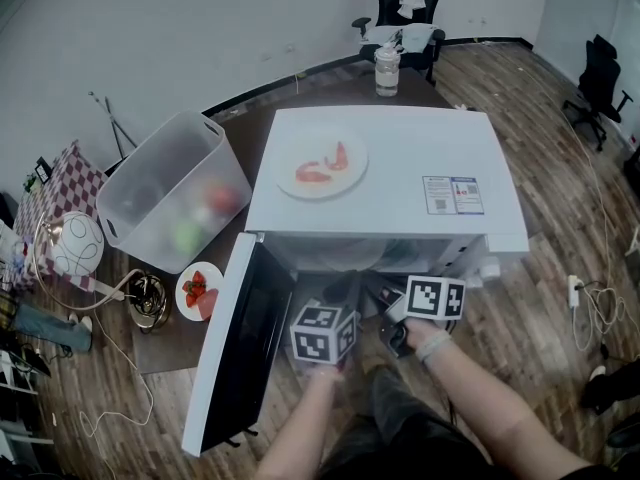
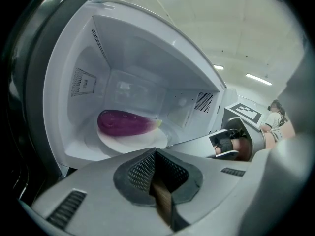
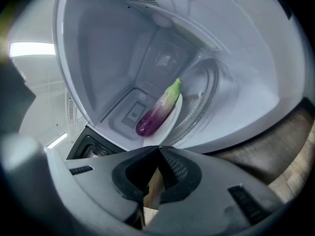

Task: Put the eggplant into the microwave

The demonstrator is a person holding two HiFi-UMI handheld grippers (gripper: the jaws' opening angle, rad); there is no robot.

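the eggplant [image 2: 125,123] rests in the microwave [image 2: 128,58], ahead of the left gripper [image 2: 156,155] and right gripper [image 3: 158,150], both closed and empty. probably light, firm, slick-skinned; grip its thick middle.

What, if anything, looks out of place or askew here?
Nothing spilled or damaged. The eggplant lies on a white plate inside the open microwave. Only oddity: a plate of food sits on the microwave's top.

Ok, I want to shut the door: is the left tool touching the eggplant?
Apart. In the left gripper view the left tool is shut and empty, and bare plate shows between its tips and the eggplant.
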